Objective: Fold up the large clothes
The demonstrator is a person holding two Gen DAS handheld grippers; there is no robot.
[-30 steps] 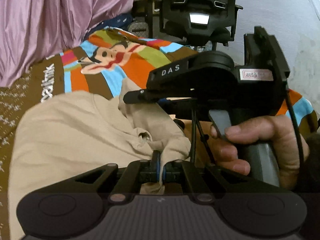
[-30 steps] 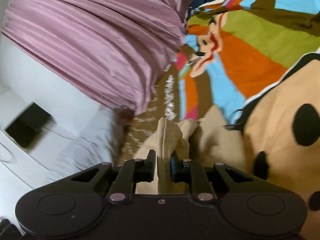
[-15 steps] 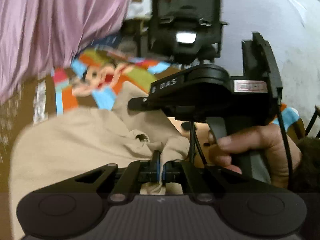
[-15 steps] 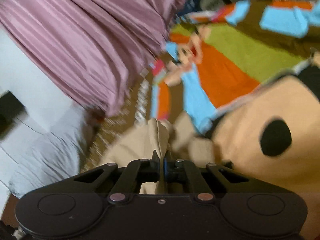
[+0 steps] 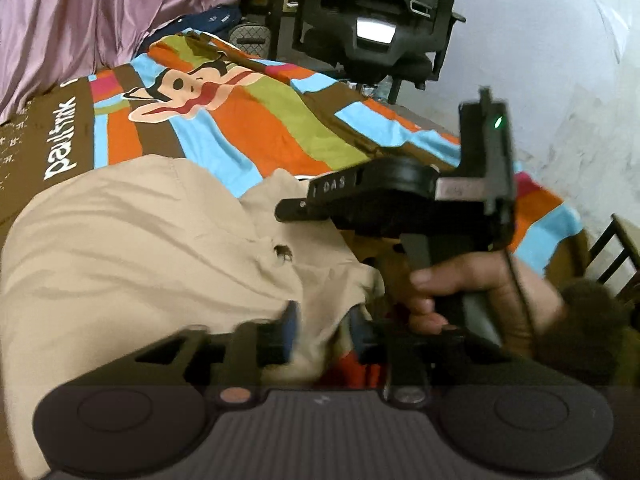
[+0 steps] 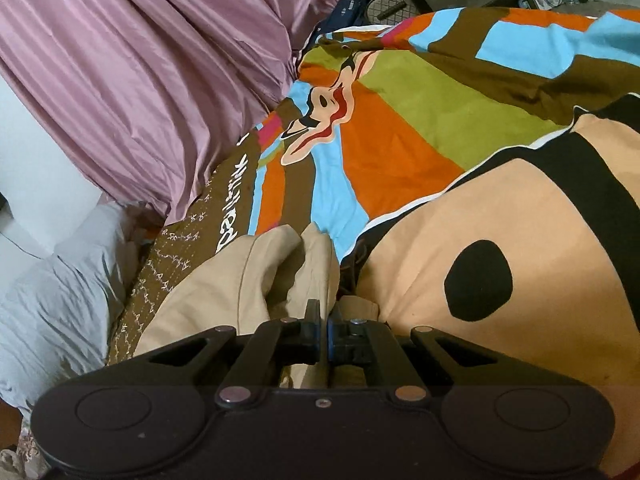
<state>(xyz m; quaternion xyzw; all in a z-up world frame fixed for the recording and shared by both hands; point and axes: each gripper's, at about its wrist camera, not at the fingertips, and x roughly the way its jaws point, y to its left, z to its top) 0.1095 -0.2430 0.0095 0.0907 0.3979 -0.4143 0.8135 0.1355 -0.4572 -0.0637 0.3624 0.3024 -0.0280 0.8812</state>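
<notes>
A beige garment [image 5: 152, 248] lies bunched on a bright striped bedspread [image 5: 256, 128] with a cartoon monkey print. My left gripper [image 5: 324, 332] is at the garment's near edge. Its jaws are opening, and a loose fold of the beige cloth still sits between the parted pads. In the left wrist view the right gripper's body [image 5: 400, 204] hovers just over the cloth, held by a hand [image 5: 460, 292]. In the right wrist view my right gripper [image 6: 325, 330] is shut on a raised fold of the beige garment [image 6: 276, 268].
A pink curtain [image 6: 140, 60] hangs at the left, with grey bedding [image 6: 52, 280] below it. A black office chair [image 5: 380, 20] stands beyond the bed's far edge. A white wall [image 5: 560, 60] is on the right. A large peach and black print [image 6: 520, 240] covers the bedspread's right part.
The left jaws, pinched on a fold of beige cloth before, now stand apart. The right jaws have closed fully on their fold. The right gripper has tipped down toward the bed.
</notes>
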